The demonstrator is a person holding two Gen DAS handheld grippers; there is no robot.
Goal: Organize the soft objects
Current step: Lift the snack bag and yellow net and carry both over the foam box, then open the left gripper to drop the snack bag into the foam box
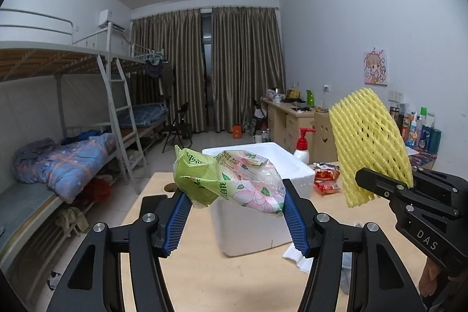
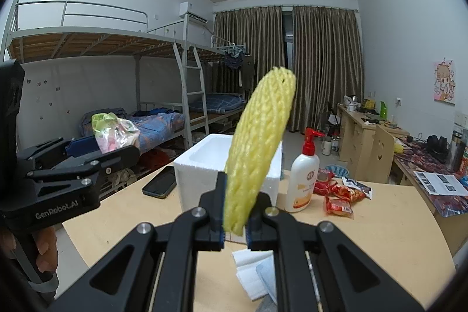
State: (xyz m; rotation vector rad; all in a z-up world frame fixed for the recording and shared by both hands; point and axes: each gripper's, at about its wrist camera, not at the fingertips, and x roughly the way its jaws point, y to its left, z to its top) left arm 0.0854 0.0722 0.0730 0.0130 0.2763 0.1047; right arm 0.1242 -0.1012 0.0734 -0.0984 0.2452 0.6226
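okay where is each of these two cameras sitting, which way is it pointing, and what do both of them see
Left wrist: on the left gripper, facing the curtains; its blue pads clamp a green floral plastic pack; the right gripper shows alongside.
Right wrist: on the right gripper, same heading, shut on a yellow foam fruit net; a hand shows.
Shared: white foam box, pack, net, pump bottle.

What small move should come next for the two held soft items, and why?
Probably carry both forward over the white foam box and lower them in. The left tool grips the green tissue pack, the right tool pinches the yellow foam net, both are above the table, and the box stands open just ahead.
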